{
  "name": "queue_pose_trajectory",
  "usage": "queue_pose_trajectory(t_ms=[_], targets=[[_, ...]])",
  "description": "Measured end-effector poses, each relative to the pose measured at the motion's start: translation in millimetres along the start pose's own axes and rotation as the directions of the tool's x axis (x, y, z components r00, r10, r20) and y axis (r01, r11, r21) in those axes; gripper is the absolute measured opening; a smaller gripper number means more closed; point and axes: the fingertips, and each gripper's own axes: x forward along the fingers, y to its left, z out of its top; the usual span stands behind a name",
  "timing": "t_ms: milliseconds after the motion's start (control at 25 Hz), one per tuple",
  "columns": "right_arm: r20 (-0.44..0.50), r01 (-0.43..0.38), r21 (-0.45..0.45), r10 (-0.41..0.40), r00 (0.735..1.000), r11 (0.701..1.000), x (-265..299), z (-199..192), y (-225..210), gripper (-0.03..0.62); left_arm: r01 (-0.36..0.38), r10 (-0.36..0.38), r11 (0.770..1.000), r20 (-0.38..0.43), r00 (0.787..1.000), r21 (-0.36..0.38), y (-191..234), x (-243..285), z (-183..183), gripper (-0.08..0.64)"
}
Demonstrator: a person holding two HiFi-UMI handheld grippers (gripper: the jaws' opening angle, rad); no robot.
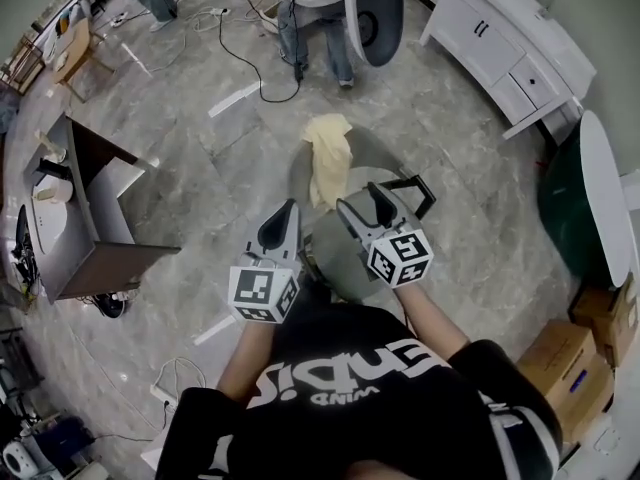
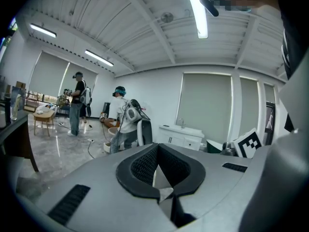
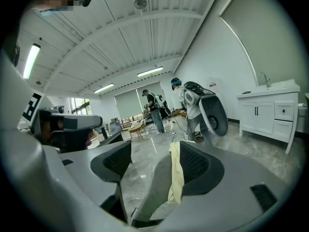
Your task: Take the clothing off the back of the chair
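A pale yellow garment [image 1: 328, 160] hangs over the back of a grey office chair [image 1: 376, 160] just in front of me. My right gripper [image 1: 366, 206] is open and sits low beside the garment's hanging end. In the right gripper view the garment [image 3: 176, 173] runs down the chair back [image 3: 155, 192] between the spread jaws of the right gripper [image 3: 154, 164], close along the right pad [image 3: 195, 164]; no pad presses on it. My left gripper [image 1: 283, 218] is shut with nothing in it, left of the chair. The left gripper view shows this gripper [image 2: 157, 170] with its pads together.
A person stands by a white-backed chair [image 1: 375, 13] farther off, with cables [image 1: 240, 58] on the floor near them. A white cabinet [image 1: 510, 38] is at the far right, a dark desk [image 1: 95, 243] at the left, and cardboard boxes [image 1: 580, 358] at the right.
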Motion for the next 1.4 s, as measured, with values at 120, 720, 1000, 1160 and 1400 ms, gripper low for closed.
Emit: queue_pose_trajectory(t_ms=[120,720,1000,1160,1400], targets=[[-0.022,0.010,-0.018,-0.010,1.000,1.000,26.7,-6.1,-10.1,0.270,0.002,-0.002,1.000,-0.005,1.000,-0.007,5.4,4.3,-2.3,0.014],[-0.245,0.139,-0.019,-0.139,0.959,0.990,164.3,-70.7,-92.1,0.293,0.010,-0.012,1.000,-0.059,0.998,-0.030,30.7,23.2,-19.1,0.014],[-0.314,0.151,-0.013,-0.147,0.938,0.988,200.9,-93.7,-108.5,0.298,-0.023,0.021,1.000,-0.093,0.995,-0.021,49.4,30.3,-29.9,0.014],[-0.341,0.163,-0.043,-0.168,0.925,0.986,212.9,-100.5,-115.2,0.298,-0.025,0.022,0.999,-0.100,0.995,-0.022,54.7,34.2,-31.7,0.014],[-0.353,0.175,-0.077,-0.191,0.916,0.982,223.0,-106.9,-122.9,0.298,-0.026,0.022,0.999,-0.110,0.994,-0.029,55.9,37.2,-35.8,0.012]])
